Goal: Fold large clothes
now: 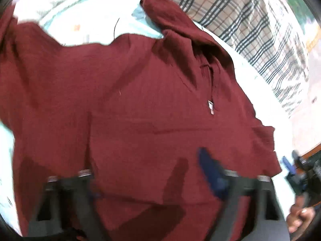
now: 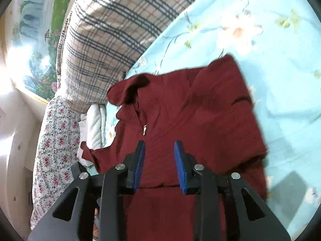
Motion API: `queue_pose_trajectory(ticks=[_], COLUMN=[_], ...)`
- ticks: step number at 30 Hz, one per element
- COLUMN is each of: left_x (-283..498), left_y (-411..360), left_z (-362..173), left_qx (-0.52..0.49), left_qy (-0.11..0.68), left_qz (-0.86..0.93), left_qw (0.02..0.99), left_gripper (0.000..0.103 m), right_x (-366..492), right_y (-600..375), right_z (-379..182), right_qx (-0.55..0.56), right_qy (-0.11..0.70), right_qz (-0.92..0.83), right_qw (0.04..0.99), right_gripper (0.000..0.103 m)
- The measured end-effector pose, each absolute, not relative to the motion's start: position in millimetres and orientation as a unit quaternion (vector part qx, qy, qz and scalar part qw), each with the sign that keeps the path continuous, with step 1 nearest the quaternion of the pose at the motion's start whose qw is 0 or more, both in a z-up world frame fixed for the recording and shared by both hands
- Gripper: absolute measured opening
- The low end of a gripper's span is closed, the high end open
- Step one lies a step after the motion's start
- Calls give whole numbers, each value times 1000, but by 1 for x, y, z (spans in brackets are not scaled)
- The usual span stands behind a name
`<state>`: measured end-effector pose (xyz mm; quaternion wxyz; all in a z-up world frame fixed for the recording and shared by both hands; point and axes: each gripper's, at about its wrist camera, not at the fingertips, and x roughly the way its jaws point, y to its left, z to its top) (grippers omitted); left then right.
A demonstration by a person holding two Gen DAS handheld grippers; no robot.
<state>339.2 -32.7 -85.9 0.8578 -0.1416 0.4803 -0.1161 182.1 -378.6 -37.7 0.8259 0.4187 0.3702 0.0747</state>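
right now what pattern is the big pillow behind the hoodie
Beige plaid with dark stripes, clearest in the right wrist view: pillow.

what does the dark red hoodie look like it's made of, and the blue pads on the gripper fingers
Dark red hoodie: soft matte knit, likely cotton-blend; faint ribbed lines show and it creases limply. Blue pads on the right gripper: probably rubber or soft plastic, with a finely ridged matte face.
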Motion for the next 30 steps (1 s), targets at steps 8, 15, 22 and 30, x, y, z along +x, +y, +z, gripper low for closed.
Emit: queue_pose_trajectory(ticks=[8,15,22,30], left_x=[351,363,355,360], left_y=[2,60,52,38], left_z=[-52,-56,-60,-64], left_qx=[-39,-99,-84,-73], left_qy=[420,422,432,449], left_qz=[-74,-38,-53,-72], left_qw=[904,900,896,888], left_gripper=[2,2,2,3], right_x=[185,222,257,252], right_y=[-420,-416,-396,-406], right_z=[-38,-66,-90,-86], right_qx=[397,369,326,293], right_qy=[369,418,466,472], right_qz=[-2,-7,30,-19], right_qw=[840,830,822,831], right_gripper=[39,47,7,7])
